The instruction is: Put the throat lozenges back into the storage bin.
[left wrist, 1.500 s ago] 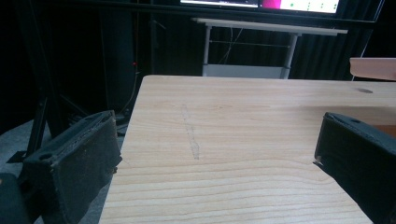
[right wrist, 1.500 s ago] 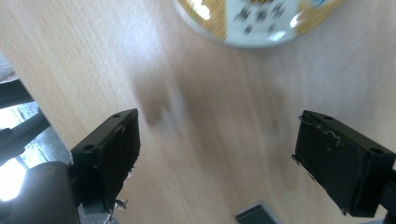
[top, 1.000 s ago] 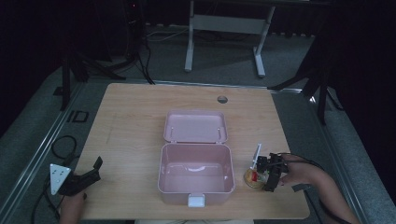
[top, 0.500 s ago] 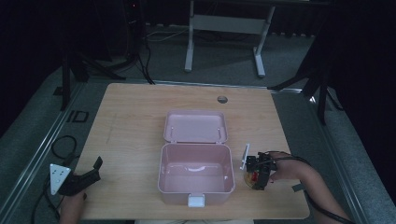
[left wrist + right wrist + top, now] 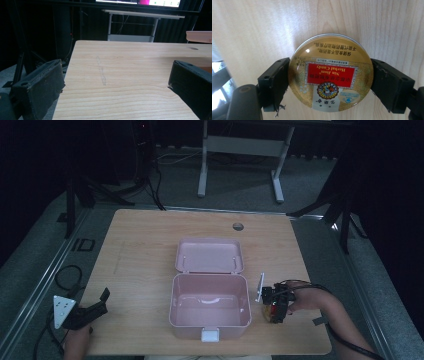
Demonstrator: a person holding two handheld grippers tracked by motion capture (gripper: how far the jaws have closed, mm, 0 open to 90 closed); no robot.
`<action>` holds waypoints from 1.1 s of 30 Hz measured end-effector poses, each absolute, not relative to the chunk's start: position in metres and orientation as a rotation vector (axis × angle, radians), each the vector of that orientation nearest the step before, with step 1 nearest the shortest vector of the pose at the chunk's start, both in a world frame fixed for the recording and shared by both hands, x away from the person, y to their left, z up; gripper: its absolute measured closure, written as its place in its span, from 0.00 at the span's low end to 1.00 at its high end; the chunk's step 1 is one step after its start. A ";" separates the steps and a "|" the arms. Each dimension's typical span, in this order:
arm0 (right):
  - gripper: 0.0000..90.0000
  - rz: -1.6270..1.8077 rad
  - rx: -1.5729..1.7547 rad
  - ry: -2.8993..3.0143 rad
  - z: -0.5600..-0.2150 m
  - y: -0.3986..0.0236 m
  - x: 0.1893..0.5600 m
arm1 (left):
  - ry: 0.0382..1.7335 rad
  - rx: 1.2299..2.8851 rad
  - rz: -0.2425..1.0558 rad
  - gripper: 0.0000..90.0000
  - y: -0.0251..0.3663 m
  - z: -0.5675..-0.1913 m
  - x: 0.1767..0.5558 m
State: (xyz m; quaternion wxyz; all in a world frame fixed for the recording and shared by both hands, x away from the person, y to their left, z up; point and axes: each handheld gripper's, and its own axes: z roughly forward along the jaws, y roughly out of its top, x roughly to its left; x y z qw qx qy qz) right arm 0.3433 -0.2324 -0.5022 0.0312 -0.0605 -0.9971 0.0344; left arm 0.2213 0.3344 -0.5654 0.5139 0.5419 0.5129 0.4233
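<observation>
A round gold candy tin (image 5: 330,75) with a red label sits between the two black jaws of my right gripper (image 5: 329,82), which is shut on its sides. In the high view that right gripper (image 5: 275,309) holds the tin (image 5: 273,312) just right of the open pink plastic box (image 5: 210,306), a little above the table. The box's lid (image 5: 209,255) lies flat behind it. My left gripper (image 5: 92,310) rests at the table's front left corner, open, with nothing between its jaws (image 5: 112,85).
The wooden table (image 5: 145,250) has a small round hole (image 5: 238,226) near its back edge. A white latch (image 5: 210,335) sticks out of the box's front. A metal stand and cables sit on the floor behind the table.
My right gripper has moved left with the tin, closer to the box's right wall. The left gripper has stayed put.
</observation>
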 end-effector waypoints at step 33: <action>0.22 0.016 -0.244 -3.112 -0.394 -0.202 0.325 | 1.234 1.302 1.016 0.01 0.334 -0.565 0.221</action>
